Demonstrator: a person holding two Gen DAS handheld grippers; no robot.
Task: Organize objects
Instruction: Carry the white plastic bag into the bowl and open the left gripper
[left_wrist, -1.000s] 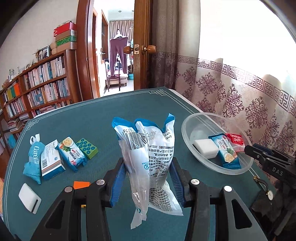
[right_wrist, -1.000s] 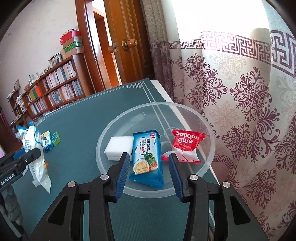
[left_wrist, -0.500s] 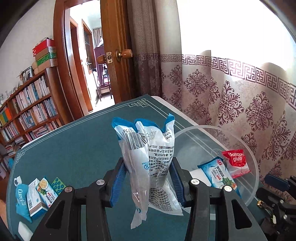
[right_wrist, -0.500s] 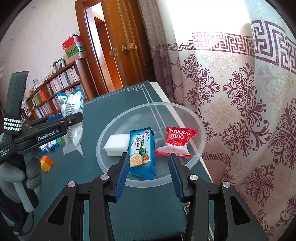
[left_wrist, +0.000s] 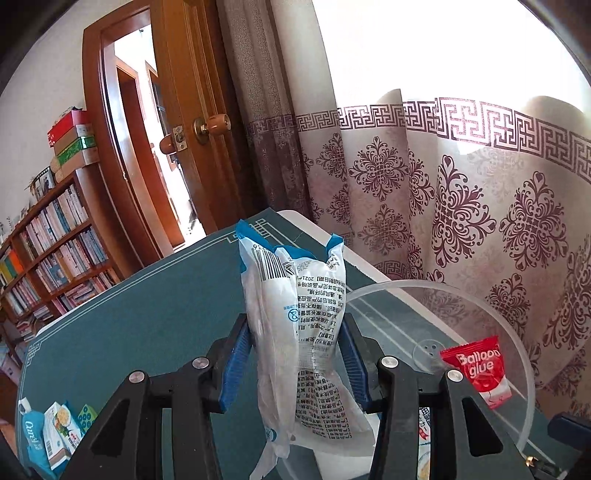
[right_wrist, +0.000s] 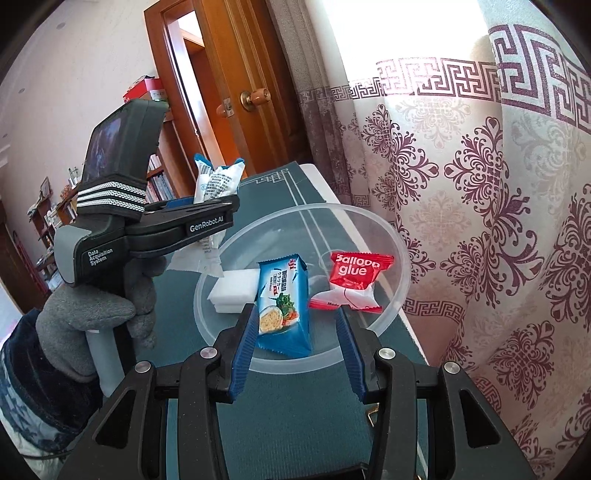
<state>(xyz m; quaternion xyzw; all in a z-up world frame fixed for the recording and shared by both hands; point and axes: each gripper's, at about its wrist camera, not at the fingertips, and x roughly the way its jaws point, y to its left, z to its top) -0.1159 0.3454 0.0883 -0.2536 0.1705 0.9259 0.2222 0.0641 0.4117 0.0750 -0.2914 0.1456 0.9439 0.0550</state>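
Clear plastic bowl (right_wrist: 400, 269) sits on the green tabletop (left_wrist: 140, 332), close to the patterned curtain (right_wrist: 480, 206) at 3 o'clock. Inside the bowl: white sponge block (right_wrist: 232, 291) at 9 o'clock, blue cracker pack (right_wrist: 284, 299) centre, red Balloon glue sachet (right_wrist: 351, 280) at 2 o'clock. Left hand-held gripper (left_wrist: 291, 354) clamps a white-and-blue printed pouch (left_wrist: 299, 332) upright, over the bowl's 9 o'clock rim; a grey-gloved hand (right_wrist: 92, 314) carries it. Right hand-held gripper (right_wrist: 295, 350) hangs at the bowl's 6 o'clock edge, jaws apart and empty. Small packets (left_wrist: 55, 435) lie at the tabletop's far left.
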